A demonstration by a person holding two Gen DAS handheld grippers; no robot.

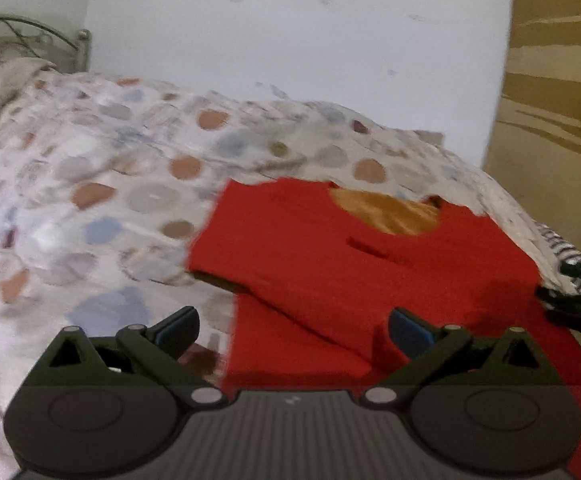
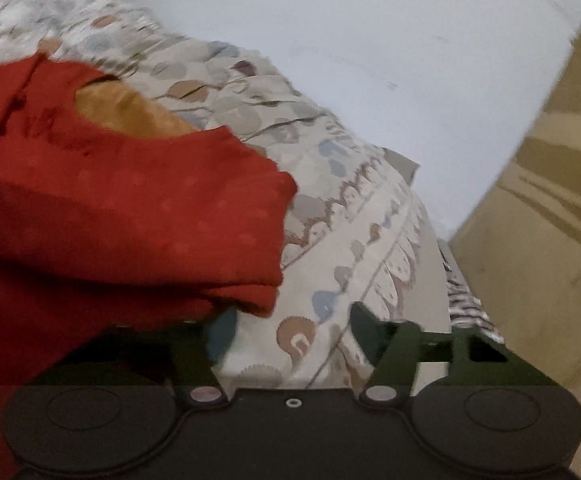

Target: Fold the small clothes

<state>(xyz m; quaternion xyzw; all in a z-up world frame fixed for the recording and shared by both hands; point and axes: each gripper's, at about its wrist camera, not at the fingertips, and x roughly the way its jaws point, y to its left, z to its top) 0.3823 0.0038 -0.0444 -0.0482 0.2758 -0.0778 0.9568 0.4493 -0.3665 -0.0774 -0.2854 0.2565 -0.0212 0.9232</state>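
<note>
A small red garment (image 1: 330, 264) with an orange lining at the neck lies on the patterned bedspread (image 1: 90, 184), its left sleeve folded over the body. My left gripper (image 1: 292, 330) is open and empty just above the garment's lower part. In the right wrist view the same red garment (image 2: 110, 208) fills the left side, its right sleeve spread toward the bed edge. My right gripper (image 2: 290, 332) is open, its left finger under the edge of that sleeve's cuff, nothing pinched.
The bedspread (image 2: 350, 240) drops off at the right. A white wall (image 1: 290, 40) stands behind the bed, and a brown wooden panel (image 1: 562, 100) at the right. A black-and-white cloth (image 1: 574, 272) lies at the bed's right edge. A pillow and metal headboard (image 1: 18, 40) are far left.
</note>
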